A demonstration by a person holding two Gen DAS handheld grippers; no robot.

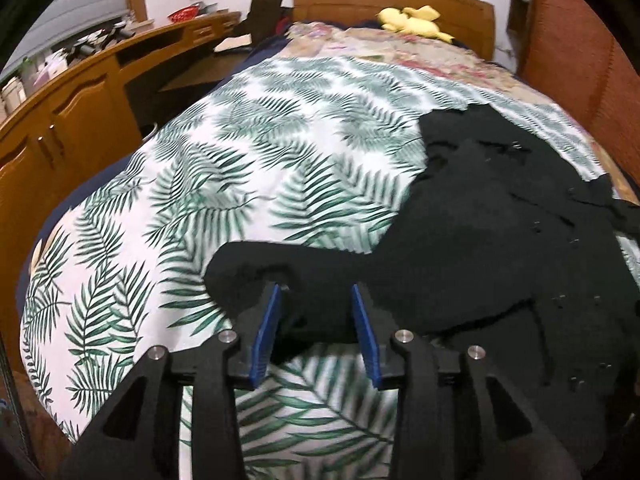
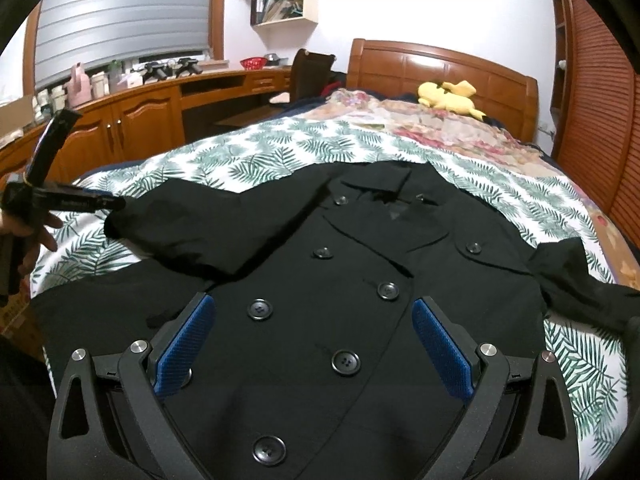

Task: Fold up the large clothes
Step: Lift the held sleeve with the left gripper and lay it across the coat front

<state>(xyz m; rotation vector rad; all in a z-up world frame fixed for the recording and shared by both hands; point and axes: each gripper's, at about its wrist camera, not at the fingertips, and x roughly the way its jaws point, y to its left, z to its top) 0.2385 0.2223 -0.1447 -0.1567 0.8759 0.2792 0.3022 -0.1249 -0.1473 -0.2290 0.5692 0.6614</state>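
A large black double-breasted coat [image 2: 360,272] lies face up on the palm-leaf bedspread [image 2: 248,160], collar toward the headboard. Its left sleeve [image 2: 180,228] lies bent across the bed; it also shows in the left wrist view [image 1: 320,264]. My left gripper [image 1: 316,292] is part open, its blue pads on either side of the sleeve's cuff end. It shows from the side in the right wrist view [image 2: 116,203], tips at the cuff. My right gripper [image 2: 312,308] is wide open and empty, hovering over the coat's buttoned front.
A yellow plush toy [image 2: 448,96] lies by the wooden headboard [image 2: 440,64]. A floral blanket [image 2: 420,124] covers the bed's far end. A wooden desk with cabinets [image 2: 140,108] runs along the left, a louvred wardrobe [image 2: 600,120] on the right.
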